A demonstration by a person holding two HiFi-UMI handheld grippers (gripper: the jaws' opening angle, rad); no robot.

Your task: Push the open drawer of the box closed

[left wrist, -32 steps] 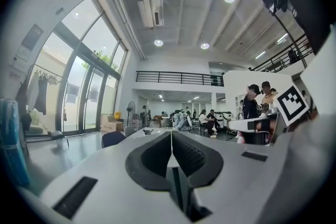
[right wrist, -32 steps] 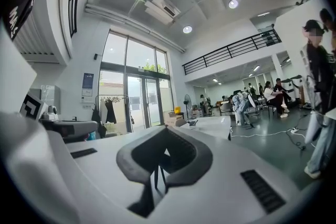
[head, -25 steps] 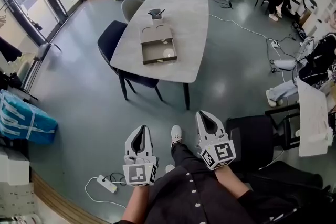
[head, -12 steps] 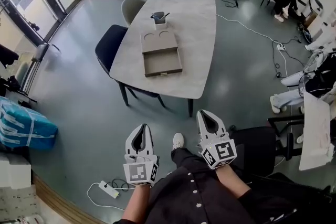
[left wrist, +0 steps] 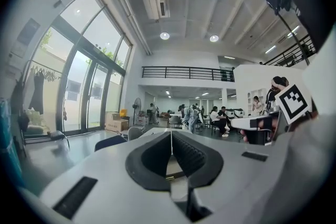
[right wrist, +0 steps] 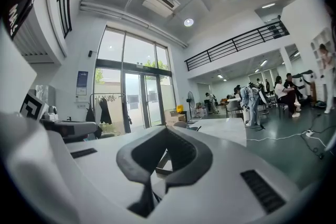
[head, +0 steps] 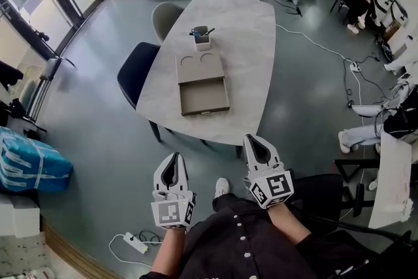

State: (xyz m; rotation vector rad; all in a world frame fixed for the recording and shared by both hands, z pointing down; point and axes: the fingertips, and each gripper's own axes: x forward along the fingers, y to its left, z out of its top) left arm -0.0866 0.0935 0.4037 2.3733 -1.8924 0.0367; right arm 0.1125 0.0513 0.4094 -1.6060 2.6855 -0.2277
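A flat tan box with two round cutouts lies on the grey table in the head view. Its drawer is pulled out toward me, and the inside looks empty. My left gripper and right gripper hang low in front of my body, short of the table's near edge and well apart from the box. In the left gripper view the left gripper is shut on nothing. The right gripper is also shut and empty. A sliver of the drawer shows through its jaws.
A small cup of pens stands behind the box. A dark blue chair and a grey chair sit at the table's left side. A black chair is at my right, a power strip lies on the floor, and people sit far back right.
The table and box have drawn closer and lower in the head view as I moved toward them. Both grippers kept their place before my body and stayed shut.
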